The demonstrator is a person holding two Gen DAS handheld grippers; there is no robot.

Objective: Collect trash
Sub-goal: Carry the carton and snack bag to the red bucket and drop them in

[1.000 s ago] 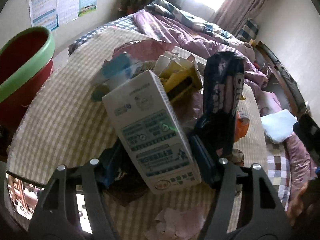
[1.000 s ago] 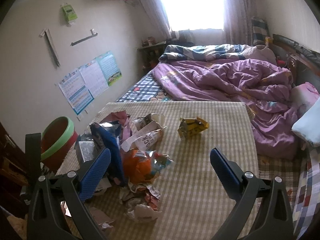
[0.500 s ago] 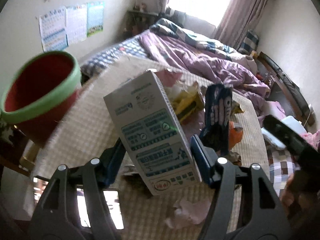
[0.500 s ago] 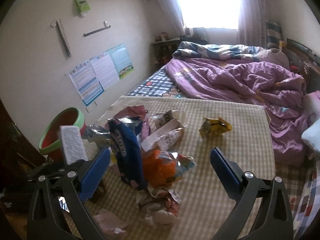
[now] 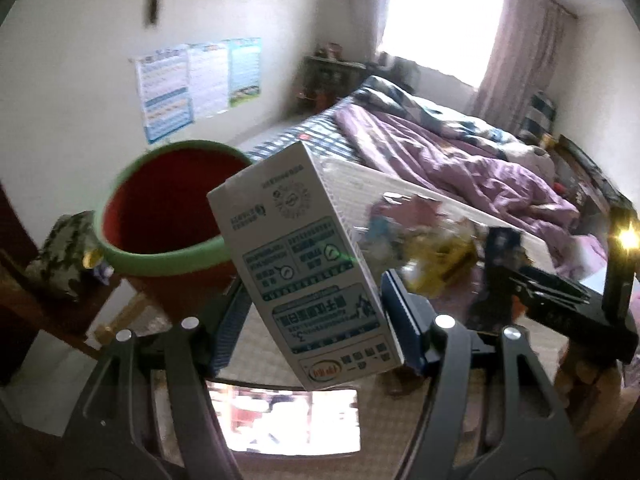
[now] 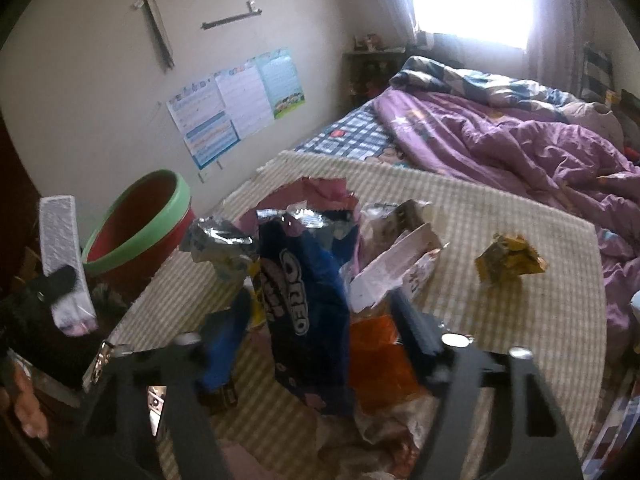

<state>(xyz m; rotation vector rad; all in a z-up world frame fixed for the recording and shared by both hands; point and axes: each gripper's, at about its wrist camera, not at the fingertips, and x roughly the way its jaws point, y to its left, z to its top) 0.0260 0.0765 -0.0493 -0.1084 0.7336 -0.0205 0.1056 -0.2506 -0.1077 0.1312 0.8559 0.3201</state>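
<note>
A: The milk carton (image 5: 308, 276) is white with teal printed panels; the bin (image 6: 136, 236) is red with a green rim.

B: The cookie bag (image 6: 308, 304) is dark blue with white lettering, beside an orange wrapper (image 6: 380, 356). The worktop (image 6: 520, 320) cloth is beige check, and the quilt (image 6: 520, 148) is purple.

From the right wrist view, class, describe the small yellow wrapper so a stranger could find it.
Start at the checked table before the purple bed. Right of the wrapper heap lies the yellow wrapper, crumpled, alone on bare cloth.
</note>
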